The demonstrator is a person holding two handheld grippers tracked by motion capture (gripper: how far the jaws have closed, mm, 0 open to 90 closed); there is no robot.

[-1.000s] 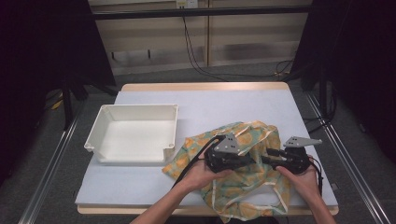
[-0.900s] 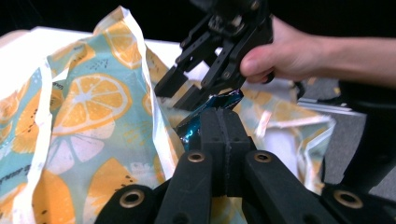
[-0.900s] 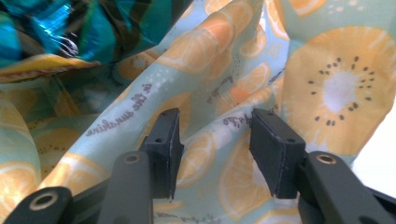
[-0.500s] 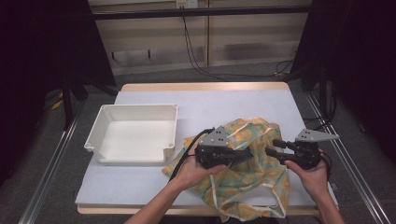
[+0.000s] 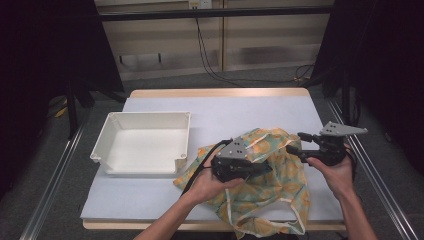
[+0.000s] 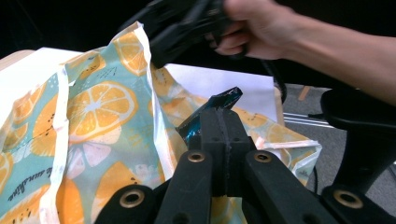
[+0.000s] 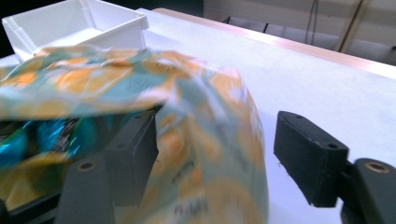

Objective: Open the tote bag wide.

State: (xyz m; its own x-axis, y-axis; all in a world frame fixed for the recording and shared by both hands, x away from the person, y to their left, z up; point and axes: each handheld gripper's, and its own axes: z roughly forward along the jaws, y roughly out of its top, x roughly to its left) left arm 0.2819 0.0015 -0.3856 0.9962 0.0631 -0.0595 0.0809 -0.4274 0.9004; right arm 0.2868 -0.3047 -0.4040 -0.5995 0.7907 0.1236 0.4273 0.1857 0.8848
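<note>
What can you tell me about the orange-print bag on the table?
The orange-print bag is a soft, thin tote, teal with orange slices and cream-trimmed edges. It lies crumpled at the near right of the table, right of the white tray, one part drooping over the near edge. The left gripper rests on it, jaws shut on a shiny teal wrapper at its opening. The right gripper, jaws open, straddles its raised rim. More teal wrappers show inside.

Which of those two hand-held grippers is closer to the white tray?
Left. The left hand-held gripper sits over the orange-print bag, just right of the white tray; the right hand-held gripper is farther right.
</note>
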